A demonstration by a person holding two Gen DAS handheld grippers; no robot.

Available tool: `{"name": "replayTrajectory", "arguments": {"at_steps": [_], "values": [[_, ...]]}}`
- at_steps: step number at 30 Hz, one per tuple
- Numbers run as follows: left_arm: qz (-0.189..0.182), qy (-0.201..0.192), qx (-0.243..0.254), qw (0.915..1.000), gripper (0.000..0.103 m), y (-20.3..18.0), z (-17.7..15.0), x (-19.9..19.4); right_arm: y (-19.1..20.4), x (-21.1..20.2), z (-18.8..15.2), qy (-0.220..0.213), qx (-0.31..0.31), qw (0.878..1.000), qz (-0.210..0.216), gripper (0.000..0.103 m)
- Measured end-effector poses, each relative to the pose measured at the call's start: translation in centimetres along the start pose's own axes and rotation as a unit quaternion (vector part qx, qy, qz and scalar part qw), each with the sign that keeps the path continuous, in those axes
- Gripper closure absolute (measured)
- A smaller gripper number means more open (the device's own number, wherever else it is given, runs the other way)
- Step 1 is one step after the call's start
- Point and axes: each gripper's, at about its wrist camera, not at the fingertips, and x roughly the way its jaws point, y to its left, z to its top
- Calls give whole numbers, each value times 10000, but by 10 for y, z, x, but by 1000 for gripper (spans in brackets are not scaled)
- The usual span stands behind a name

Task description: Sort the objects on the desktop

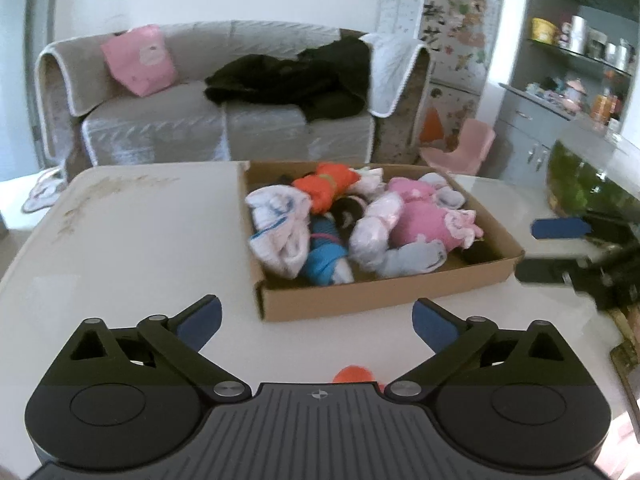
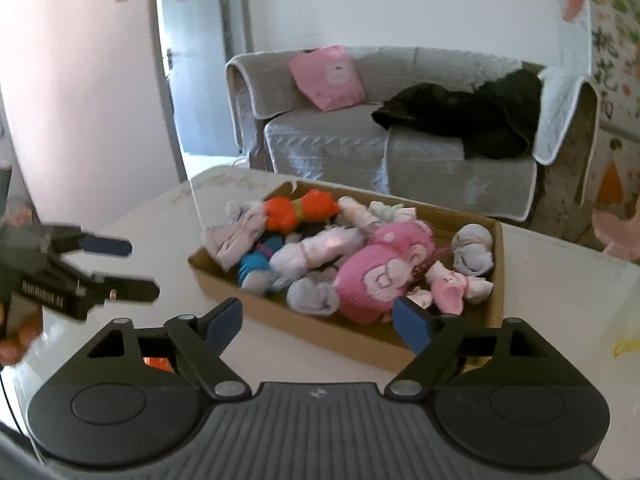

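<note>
Box: a shallow cardboard box (image 1: pixel 384 300) sits on the white worktop (image 1: pixel 140 232), just ahead of the left gripper (image 1: pixel 316 320) and a little to its right; from the right gripper (image 2: pixel 318 326) it lies ahead, its near wall just beyond the fingertips.
Contents: rolled socks and soft bundles fill it: an orange roll (image 1: pixel 326 192) at the far side, a white and blue bundle (image 1: pixel 280 228) at the near left, a blue roll (image 1: pixel 326 256) beside that, a pink bundle (image 1: pixel 424 216) to the right.
Left view only: an orange thing (image 1: pixel 354 374) lies on the worktop close under the left gripper, half hidden by its body; a shelf unit (image 1: pixel 580 48) with jars and a pink child's chair (image 1: pixel 460 148) stand off to the right.
Right view only: a grey sock ball (image 2: pixel 474 250) in the far right corner of the box, a small pink and white pair (image 2: pixel 454 286) near it, and a doorway (image 2: pixel 192 60) behind on the left.
Left gripper: jaws wide apart, nothing between them; the right view shows it from the side, to the left of the right gripper, with a person's fingers (image 2: pixel 18 340) on its handle.
Right gripper: jaws apart, gripping nothing, its right fingertip (image 2: pixel 412 326) in front of the box's near wall; the left view shows it at the right edge, blurred.
Both views: a grey sofa (image 1: pixel 200 128) beyond the worktop, with a pink cushion (image 1: pixel 140 60) and dark clothing (image 1: pixel 296 76) on it.
</note>
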Motion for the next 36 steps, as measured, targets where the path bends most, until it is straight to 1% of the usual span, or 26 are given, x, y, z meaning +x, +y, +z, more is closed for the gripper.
{"name": "replayTrajectory", "arguments": {"at_steps": [1, 4, 6, 8, 11, 14, 17, 20, 21, 23, 25, 26, 28, 31, 34, 36], "values": [[41, 4, -6, 10000, 0, 1, -2, -2, 4, -1, -3, 2, 0, 10000, -6, 9], [166, 5, 70, 9998, 0, 0, -8, -7, 6, -8, -13, -26, 167, 9998, -64, 5], [173, 5, 105, 9998, 0, -1, -12, -10, 6, -14, -20, -50, 356, 9991, -209, 5], [167, 23, 79, 9998, 0, -1, -17, -14, 11, -16, -24, -61, 474, 9987, -202, 5], [250, 25, -13, 9997, 0, 3, -21, -20, 31, -14, -28, -28, 208, 9997, -155, 5], [333, 9, -72, 9994, 0, 6, -21, -22, 46, -9, -33, 62, 118, 9999, -51, 5], [353, 9, -99, 9993, 0, 8, -25, -23, 55, -6, -39, 71, 145, 9998, -75, 5], [312, 33, -32, 9995, 0, 1, -28, -24, 58, -9, -44, 135, 336, 9992, -173, 4], [296, 56, -11, 9995, 0, -2, -27, -24, 58, -9, -44, 151, 419, 9987, -240, 2], [233, 50, 11, 9997, 0, -9, -24, -25, 55, -10, -44, 215, 550, 9972, -453, 1], [278, -16, 66, 9996, 0, -15, -22, -25, 54, -8, -42, 216, 609, 9959, -631, 1], [291, -6, 38, 9996, 0, -17, -19, -25, 54, -7, -41, 213, 623, 9957, -654, 1], [172, 75, 10, 9998, 0, -21, -12, -21, 54, -5, -37, 216, 644, 9954, -670, 1], [178, 167, 224, 9995, 0, -32, 1, -16, 47, -6, -28, 297, 839, 9937, -685, 1], [253, 244, 294, 9989, 0, -40, 18, -10, 31, -7, -15, 434, 1094, 9889, -911, 1], [221, 302, 213, 9991, 0, -42, 28, -5, 21, -8, -8, 368, 1241, 9864, -1010, 1]]}}
